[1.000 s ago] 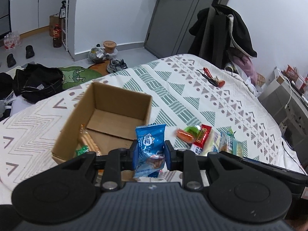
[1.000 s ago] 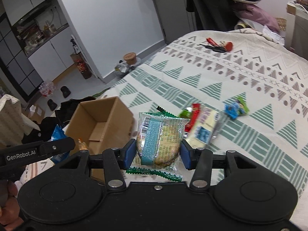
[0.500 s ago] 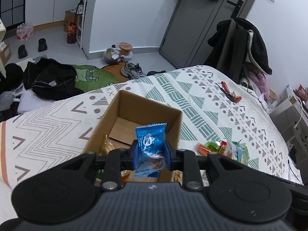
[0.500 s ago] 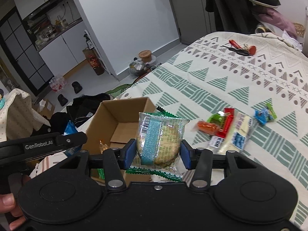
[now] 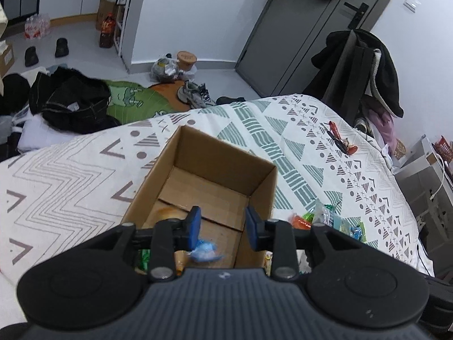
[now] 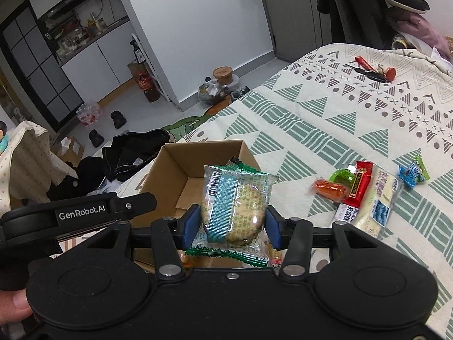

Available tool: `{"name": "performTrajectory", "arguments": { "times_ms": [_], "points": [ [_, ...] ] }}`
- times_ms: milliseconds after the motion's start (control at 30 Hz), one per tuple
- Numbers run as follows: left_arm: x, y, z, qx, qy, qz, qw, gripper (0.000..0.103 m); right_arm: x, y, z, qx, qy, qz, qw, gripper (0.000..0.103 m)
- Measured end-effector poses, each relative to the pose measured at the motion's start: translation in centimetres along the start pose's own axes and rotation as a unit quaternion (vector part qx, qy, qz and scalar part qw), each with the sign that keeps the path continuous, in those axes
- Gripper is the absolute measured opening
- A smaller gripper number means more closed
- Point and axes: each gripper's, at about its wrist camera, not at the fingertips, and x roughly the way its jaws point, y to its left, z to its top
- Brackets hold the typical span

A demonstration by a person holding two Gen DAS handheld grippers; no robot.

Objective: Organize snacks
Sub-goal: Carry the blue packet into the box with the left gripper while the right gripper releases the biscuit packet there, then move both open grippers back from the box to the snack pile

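**Blue packet lies in the box; cake packet gripped over it**

On the patterned bed cover (image 5: 70, 187), near its left-hand edge, stands an open cardboard box (image 5: 263, 187). The left gripper (image 5: 223, 224) hangs over the box's near end; its jaws have just been opening and now stand apart with nothing between the blue pads. Below them a small blue packet (image 5: 205, 252) lies on the box floor by the near wall, beside other wrapped snacks partly hidden by the gripper body.

In the right wrist view, the same box (image 6: 170, 170) sits with the left tool reaching in from the left edge, a fingertip (image 6: 14, 303) showing at the bottom corner. The right gripper (image 6: 230, 228) is clamped on a clear green-edged cake packet (image 6: 236, 201), held upright above the box's near right corner.

To the right, loose on the cover, lie an orange and green sweet (image 6: 331, 184), a red bar (image 6: 358, 184), a long pale packet (image 6: 379, 201) and a small blue-green sweet (image 6: 413, 171). Keys (image 6: 373, 72) rest near the far edge.
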Motion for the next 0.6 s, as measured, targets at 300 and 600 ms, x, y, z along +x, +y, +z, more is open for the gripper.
{"name": "performTrajectory", "arguments": {
  "times_ms": [300,600],
  "points": [
    [-1.6,2.1,0.6,-0.014,-0.017,0.034,0.9992,0.077,0.7,2.2,0.5,-0.004,-0.001,0.034,0.999,0.050],
    [-2.5,3.0,0.7,-0.022,-0.017,0.062,0.9977,0.086,-0.6,0.8,0.2,-0.002,-0.012,0.021,1.000,0.071]
  ]
}}
